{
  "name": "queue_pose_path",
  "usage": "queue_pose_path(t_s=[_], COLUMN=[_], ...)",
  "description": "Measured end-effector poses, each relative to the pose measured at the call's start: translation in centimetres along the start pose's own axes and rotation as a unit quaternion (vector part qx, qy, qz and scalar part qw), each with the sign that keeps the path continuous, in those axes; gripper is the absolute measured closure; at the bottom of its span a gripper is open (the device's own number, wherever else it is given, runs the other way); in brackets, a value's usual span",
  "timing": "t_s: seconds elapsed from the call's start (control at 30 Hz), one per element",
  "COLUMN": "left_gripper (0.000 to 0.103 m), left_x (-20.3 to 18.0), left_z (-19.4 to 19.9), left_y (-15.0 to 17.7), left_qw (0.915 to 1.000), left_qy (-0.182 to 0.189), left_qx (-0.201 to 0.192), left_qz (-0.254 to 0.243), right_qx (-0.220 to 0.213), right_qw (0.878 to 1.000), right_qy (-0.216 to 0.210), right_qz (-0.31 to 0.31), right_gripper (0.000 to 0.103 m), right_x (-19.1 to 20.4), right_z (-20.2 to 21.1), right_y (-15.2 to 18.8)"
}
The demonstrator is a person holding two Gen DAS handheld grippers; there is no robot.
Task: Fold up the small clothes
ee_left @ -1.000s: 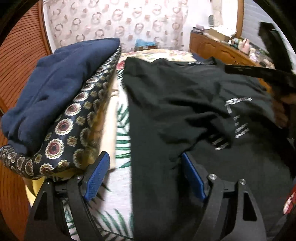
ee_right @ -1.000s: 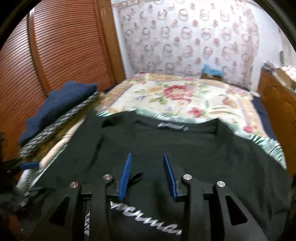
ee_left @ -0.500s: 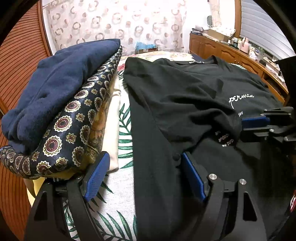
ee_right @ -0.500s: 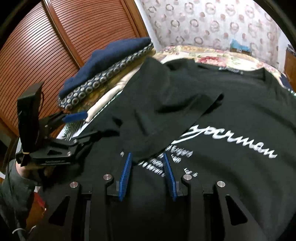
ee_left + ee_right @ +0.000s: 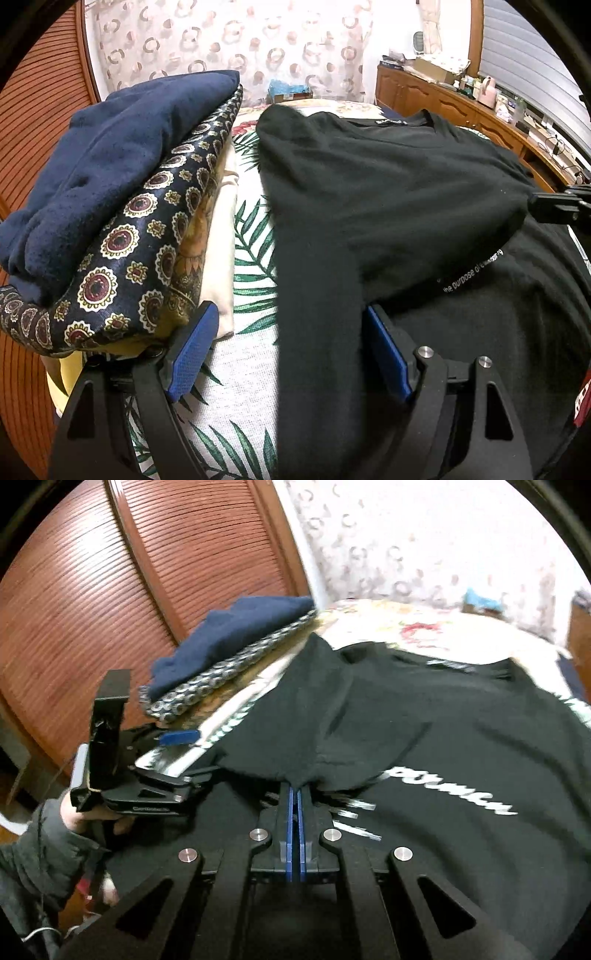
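One side fold done: black t-shirt (image 5: 388,206) lies on the bed (image 5: 251,266), sleeve folded over its chest. Right tool (image 5: 295,794) clamped on sleeve tip just ahead; left tool (image 5: 291,350) apart, straddling shirt edge. Other side, halving left.

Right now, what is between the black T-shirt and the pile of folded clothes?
A bare strip of the leaf-print bedsheet separates the black T-shirt from the pile of folded clothes, seen best in the left wrist view.

Louvered wooden doors (image 5: 129,602), ring-patterned curtain (image 5: 236,48), cluttered wooden sideboard (image 5: 461,107).
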State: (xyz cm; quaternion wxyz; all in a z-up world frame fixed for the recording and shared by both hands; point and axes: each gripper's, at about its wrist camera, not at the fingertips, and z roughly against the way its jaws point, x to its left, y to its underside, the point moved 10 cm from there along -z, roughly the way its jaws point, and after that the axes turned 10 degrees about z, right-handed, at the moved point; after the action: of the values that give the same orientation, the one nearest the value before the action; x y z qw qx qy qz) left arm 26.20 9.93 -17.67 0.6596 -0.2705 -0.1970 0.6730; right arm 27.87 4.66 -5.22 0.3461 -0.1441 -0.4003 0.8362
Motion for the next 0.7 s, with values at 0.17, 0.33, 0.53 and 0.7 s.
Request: queue_pose_path(t_s=[0.17,0.33,0.53,0.7], left_gripper=[0.016,0.013,0.013,0.012], left_x=[-0.2,-0.6,-0.6,-0.6], left_z=[-0.1,-0.3,-0.3,-0.3], left_y=[0.1,0.2,0.2,0.2], left_qw=[1.0000,0.9999,0.9999,0.9999], left_qy=[0.005,0.009,0.009,0.008], left_qx=[0.003,0.008,0.008,0.009], left_qz=[-0.003,-0.009,-0.009,-0.009], right_qx=[0.018,-0.007,-0.009,0.008], right_qw=[0.999,0.997,0.980,0.954], right_qy=[0.032,0.068,0.175,0.250], right_qz=[-0.003,-0.041,-0.092,-0.164], right_gripper=[0.057,0.057,0.056,0.056], right_x=[-1.8,-5.9,-14.6,-22.9], right_z=[0.9,3.8,9.0,12.8], right_y=[1.6,3.9,9.0,14.7])
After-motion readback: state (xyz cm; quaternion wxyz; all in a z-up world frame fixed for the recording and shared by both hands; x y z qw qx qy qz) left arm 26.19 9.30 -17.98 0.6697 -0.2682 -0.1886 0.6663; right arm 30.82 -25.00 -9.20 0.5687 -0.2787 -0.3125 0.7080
